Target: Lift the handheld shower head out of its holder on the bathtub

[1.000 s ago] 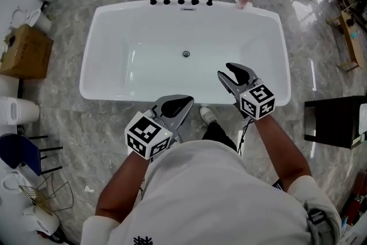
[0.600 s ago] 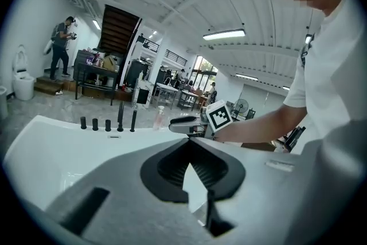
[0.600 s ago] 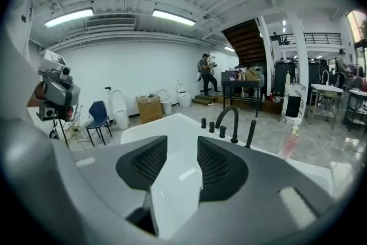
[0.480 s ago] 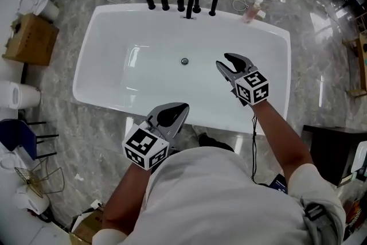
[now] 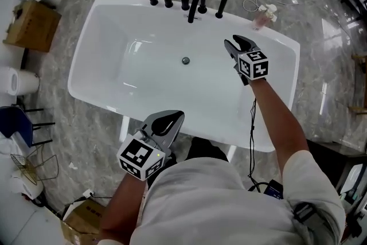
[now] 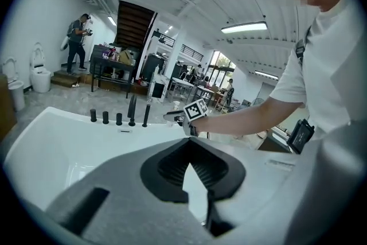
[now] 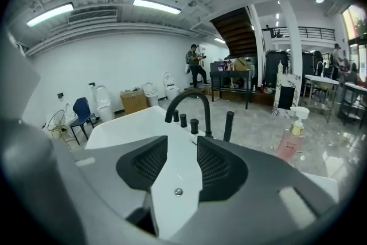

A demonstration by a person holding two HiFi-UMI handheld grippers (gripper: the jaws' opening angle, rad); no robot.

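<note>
The black handheld shower head stands upright in its holder on the far rim of the white bathtub, right of the curved black spout and three black knobs. My right gripper hangs over the tub's right part, short of the shower head, open with nothing between its pads. My left gripper sits at the tub's near rim, its tips together and holding nothing. From there the shower head shows far off.
A pink pump bottle stands on the floor behind the tub's far right corner. A cardboard box, toilets and a blue chair line the left side. A person stands far back by the stairs.
My right gripper has travelled across the tub toward the fixtures on the far rim. My left gripper has shifted a little along the near rim. Neither has taken hold of anything.
</note>
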